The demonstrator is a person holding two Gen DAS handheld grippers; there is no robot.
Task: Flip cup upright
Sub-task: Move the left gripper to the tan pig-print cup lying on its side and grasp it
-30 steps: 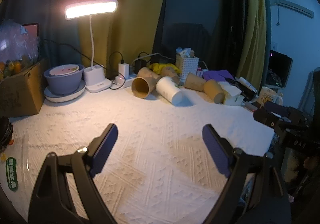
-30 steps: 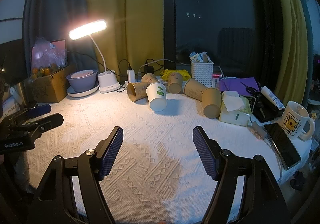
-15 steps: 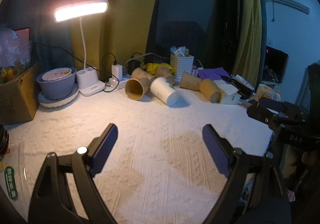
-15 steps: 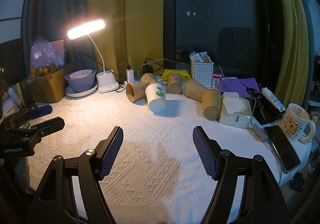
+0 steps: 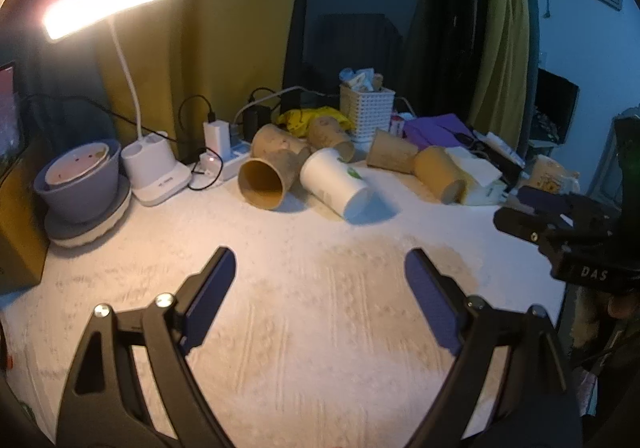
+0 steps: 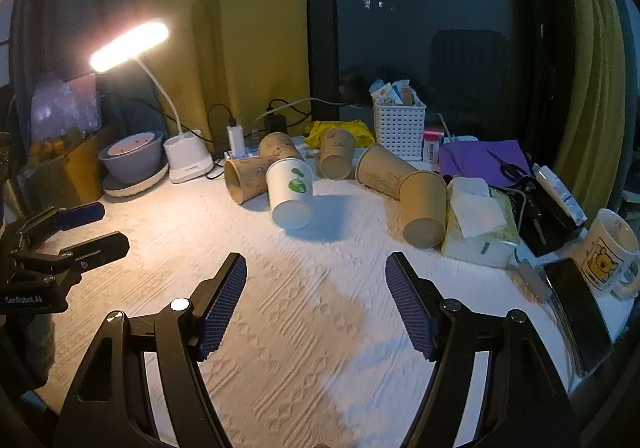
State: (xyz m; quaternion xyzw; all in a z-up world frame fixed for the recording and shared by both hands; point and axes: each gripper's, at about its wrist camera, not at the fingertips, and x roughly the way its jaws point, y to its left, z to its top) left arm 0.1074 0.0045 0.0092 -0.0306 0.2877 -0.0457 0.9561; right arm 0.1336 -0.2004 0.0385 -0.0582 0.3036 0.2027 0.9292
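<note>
White paper cup (image 6: 291,190), green leaf print, lying on side, base toward camera, on white tablecloth (image 6: 320,320) touching brown cup (image 6: 246,178) at table's far middle. Left gripper (image 5: 320,288) wide, holding nothing. Right gripper (image 6: 316,288) wide, holding nothing.

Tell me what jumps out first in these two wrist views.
The lit desk lamp glaring at the back left, then the heap of tipped paper cups mid-table, the white cup with green print lying in front of the brown cups. Both grippers, left gripper and right gripper, hang open and empty over the white tablecloth.
</note>
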